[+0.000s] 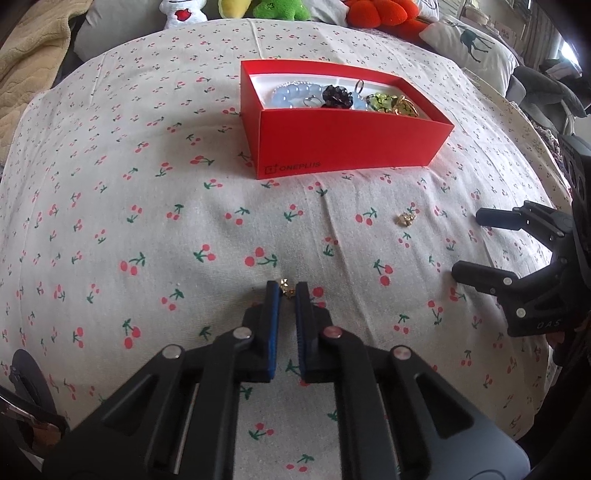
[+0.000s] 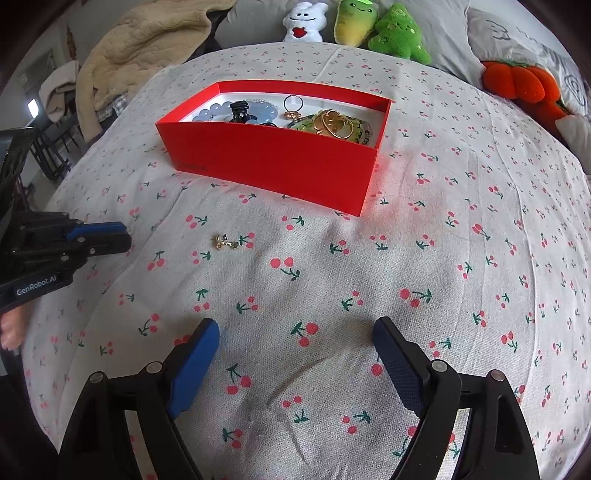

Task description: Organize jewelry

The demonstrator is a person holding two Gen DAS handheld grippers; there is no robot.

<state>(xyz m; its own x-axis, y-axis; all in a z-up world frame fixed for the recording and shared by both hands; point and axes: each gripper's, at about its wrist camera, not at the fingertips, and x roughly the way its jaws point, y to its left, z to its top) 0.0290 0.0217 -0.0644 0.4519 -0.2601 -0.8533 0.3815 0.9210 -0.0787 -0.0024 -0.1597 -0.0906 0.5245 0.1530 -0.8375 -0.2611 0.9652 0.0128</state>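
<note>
A red box (image 1: 343, 147) stands on the cherry-print cloth and holds several pieces of jewelry: blue beads, rings, a black piece, gold hoops (image 2: 332, 123). My left gripper (image 1: 287, 290) is shut on a small gold earring (image 1: 286, 286) at its fingertips, low over the cloth. A second gold earring (image 1: 405, 218) lies loose on the cloth in front of the box; it also shows in the right wrist view (image 2: 221, 242). My right gripper (image 2: 295, 343) is open and empty above the cloth, to the right of the loose earring. The box also shows in the right wrist view (image 2: 273, 162).
Plush toys (image 2: 395, 33) and an orange plush (image 2: 517, 81) line the far edge. A beige blanket (image 2: 147, 40) lies at the back left. The left gripper appears at the left edge of the right wrist view (image 2: 125, 236).
</note>
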